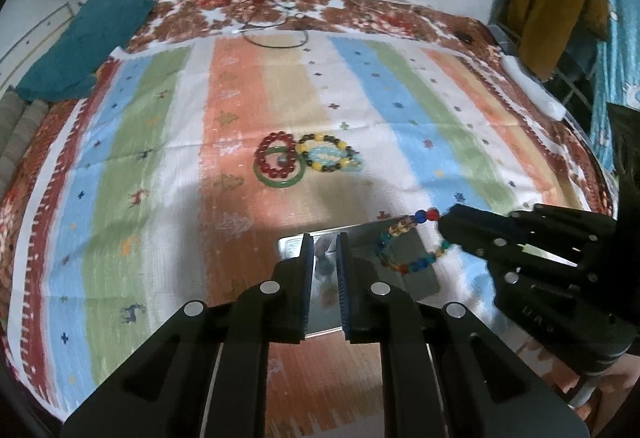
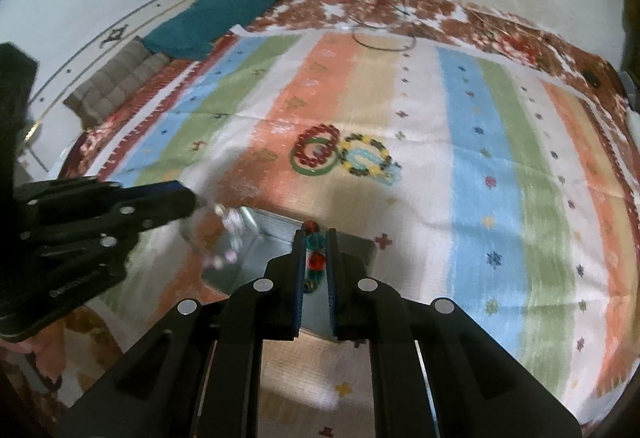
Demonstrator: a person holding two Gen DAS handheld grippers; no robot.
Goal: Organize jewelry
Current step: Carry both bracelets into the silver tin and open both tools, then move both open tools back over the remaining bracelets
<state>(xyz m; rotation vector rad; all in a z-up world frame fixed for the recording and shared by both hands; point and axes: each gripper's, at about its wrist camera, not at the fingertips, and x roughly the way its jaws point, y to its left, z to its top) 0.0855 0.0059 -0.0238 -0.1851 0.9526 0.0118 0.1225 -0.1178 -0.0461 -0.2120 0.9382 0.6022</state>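
- The multicoloured bead bracelet [image 1: 408, 246] hung from the right hand-held gripper [image 2: 314, 258], whose jaws stood narrow and pinched on its beads – it dangled over the shiny metal tray [image 1: 420, 278] at the near edge of the bed.
- The left hand-held gripper [image 1: 325, 270] sat over the same tray, jaws narrow; in the right wrist view a pale, pinkish bead bracelet [image 2: 228, 234] hung blurred at its tip, so it appeared to be holding that one, though the contact itself was not sharp.
- To place both well, I judged each should be lowered until the loop rested on the tray floor before the jaws parted, the two set apart so the strands would not tangle.
- Farther out on the striped bedspread [image 1: 160, 158] lay the rest: a red bead bracelet [image 1: 276, 154] overlapping a green bangle [image 1: 280, 180], and just beside them a yellow-and-dark bead bracelet [image 1: 328, 154] over a light blue bracelet [image 1: 354, 164].
- Risk, as a judgement – a bracelet dropped from height could bounce out or catch the tray rim.
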